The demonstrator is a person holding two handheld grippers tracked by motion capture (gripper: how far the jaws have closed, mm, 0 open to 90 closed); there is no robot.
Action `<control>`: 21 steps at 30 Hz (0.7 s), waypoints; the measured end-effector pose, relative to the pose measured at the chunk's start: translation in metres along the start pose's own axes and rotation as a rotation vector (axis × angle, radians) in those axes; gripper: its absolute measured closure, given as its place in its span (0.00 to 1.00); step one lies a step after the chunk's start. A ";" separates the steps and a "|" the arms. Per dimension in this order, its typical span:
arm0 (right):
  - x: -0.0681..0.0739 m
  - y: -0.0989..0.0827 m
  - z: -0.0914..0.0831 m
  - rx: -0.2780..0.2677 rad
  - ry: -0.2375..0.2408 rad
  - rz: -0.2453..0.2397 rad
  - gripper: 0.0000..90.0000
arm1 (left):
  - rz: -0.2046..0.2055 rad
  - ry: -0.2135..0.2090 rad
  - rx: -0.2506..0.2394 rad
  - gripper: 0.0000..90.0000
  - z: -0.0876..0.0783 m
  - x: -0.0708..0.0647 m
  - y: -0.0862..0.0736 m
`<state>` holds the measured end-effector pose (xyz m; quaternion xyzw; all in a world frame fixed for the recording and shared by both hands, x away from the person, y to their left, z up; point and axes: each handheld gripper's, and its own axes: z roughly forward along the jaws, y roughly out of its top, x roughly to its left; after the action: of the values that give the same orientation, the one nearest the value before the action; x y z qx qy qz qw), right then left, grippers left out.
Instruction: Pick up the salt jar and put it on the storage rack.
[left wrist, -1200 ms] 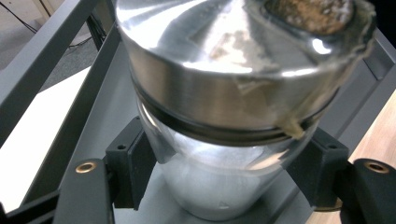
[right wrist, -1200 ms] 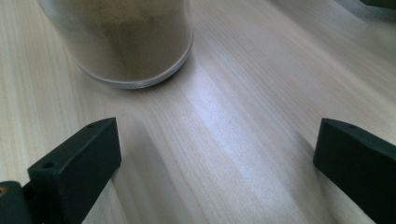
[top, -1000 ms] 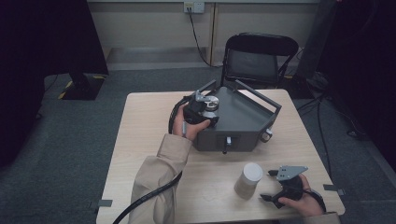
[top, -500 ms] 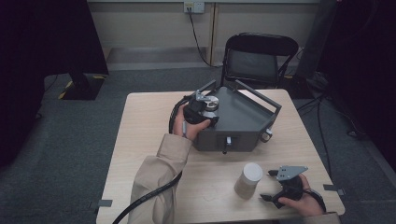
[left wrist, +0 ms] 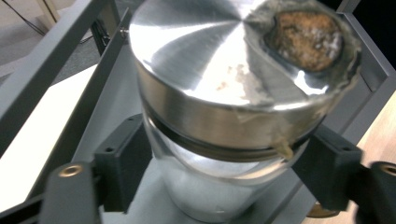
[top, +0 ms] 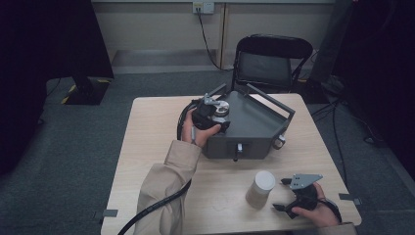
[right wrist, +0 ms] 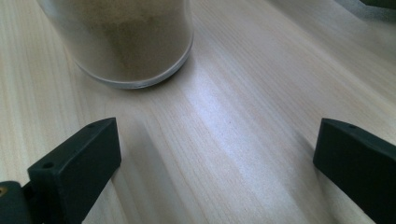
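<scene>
The left hand-held gripper [left wrist: 219,172] pinches a steel-lidded jar [left wrist: 233,107] on the grey box [top: 259,122]; glass may slip; the right hand-held gripper [right wrist: 215,163], spread, risks nudging the near jar [right wrist: 126,42] on the surface [top: 147,147].

The room is dim, dark at both sides. Overhead light glares off the jar's steel lid [left wrist: 219,70]; the bench [right wrist: 243,116] shows a soft sheen and blurred foreground.
</scene>
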<state>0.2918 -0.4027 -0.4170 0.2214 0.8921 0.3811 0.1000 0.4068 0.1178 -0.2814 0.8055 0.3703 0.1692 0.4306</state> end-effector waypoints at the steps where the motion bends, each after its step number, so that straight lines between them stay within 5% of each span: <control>1: 0.000 0.000 0.000 0.000 0.000 0.000 0.00 | -0.003 0.003 -0.001 0.21 -0.001 -0.001 0.000; 14: 0.000 0.000 0.000 0.000 0.000 0.000 0.00 | 0.022 0.020 -0.007 0.01 -0.010 -0.003 -0.005; 21: 0.000 0.000 0.000 0.000 0.000 0.000 0.00 | 0.018 0.019 -0.009 0.02 -0.017 -0.003 -0.011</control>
<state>0.2918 -0.4027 -0.4170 0.2212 0.8921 0.3811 0.1001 0.3894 0.1289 -0.2807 0.8052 0.3666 0.1823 0.4290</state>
